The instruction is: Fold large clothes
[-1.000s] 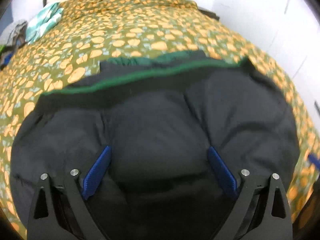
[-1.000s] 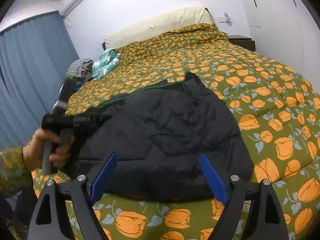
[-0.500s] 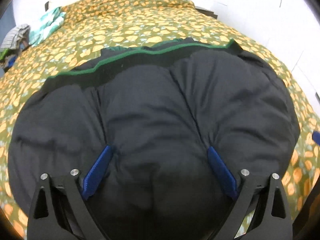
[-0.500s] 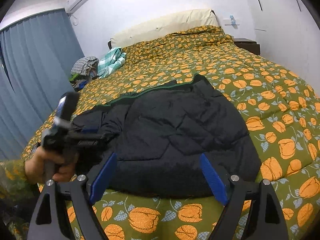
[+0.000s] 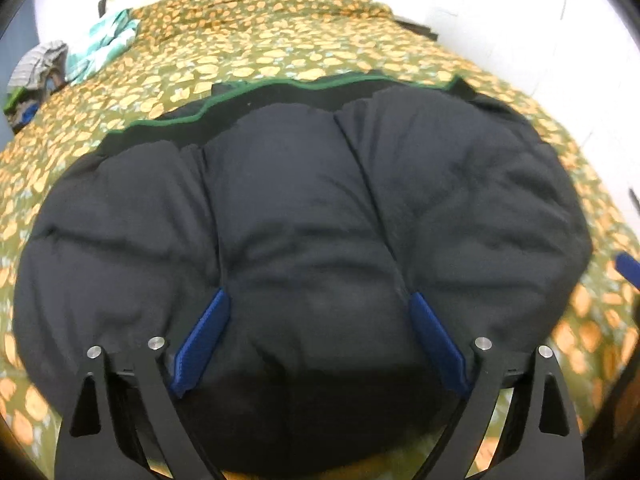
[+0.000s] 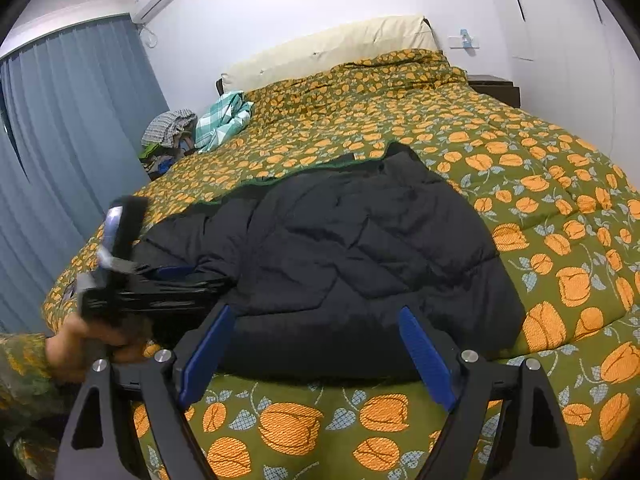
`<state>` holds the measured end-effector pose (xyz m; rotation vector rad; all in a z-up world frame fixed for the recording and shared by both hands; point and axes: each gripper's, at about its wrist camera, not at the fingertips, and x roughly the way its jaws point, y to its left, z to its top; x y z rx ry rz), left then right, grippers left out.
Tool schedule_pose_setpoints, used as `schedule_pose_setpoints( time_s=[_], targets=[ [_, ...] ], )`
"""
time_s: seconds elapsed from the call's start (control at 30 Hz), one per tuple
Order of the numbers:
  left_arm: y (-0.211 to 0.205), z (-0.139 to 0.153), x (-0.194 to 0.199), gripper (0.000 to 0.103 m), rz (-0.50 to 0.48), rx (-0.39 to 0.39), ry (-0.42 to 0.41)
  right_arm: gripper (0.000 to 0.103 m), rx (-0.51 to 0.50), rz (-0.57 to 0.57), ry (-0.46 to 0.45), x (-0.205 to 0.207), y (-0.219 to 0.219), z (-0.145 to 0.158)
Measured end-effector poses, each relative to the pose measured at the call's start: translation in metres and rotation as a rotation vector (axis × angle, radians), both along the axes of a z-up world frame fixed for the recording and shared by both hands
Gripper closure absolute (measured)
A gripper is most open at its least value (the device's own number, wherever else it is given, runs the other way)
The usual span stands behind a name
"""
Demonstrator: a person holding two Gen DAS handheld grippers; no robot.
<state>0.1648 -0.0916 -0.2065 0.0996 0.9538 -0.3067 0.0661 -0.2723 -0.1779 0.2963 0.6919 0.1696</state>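
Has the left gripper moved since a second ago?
Yes. In the right wrist view the left gripper has shifted toward the near edge of the black puffer jacket, lower against the curtain. Its jaws are closing slightly.

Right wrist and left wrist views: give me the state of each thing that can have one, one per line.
Black puffer jacket: lying flat on the bed, folded over, green-trimmed edge on the far side.
Left claw: closing, puffy jacket fabric between its blue fingers, not yet pinched.
Right claw: open, nothing between its fingers, at the jacket's near edge.
Floral quilt: spread over the bed.
Curtain: drawn.
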Motion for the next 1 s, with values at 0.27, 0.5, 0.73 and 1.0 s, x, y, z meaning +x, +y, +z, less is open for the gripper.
schedule_pose_setpoints(
  time_s=[0.27, 0.5, 0.73, 1.0],
  targets=[
    [-0.021, -0.035, 0.003, 0.006, -0.033, 0.122, -0.024, 0.017, 0.009, 0.011, 0.028, 0.003, 0.004, -0.008],
    [-0.006, 0.002, -0.02, 0.01, -0.04, 0.071, -0.008, 0.016, 0.238, -0.201, 0.196, 0.006, -0.064, -0.027],
    [-0.007, 0.001, -0.018, 0.01, -0.067, 0.047, 0.003, 0.016, 0.574, -0.364, 0.325, 0.032, -0.105, -0.088],
    [-0.014, 0.072, 0.015, 0.013, -0.15, 0.02, -0.007, 0.085, 0.231, -0.349, 0.065, 0.04, -0.064, -0.025]
  ],
)
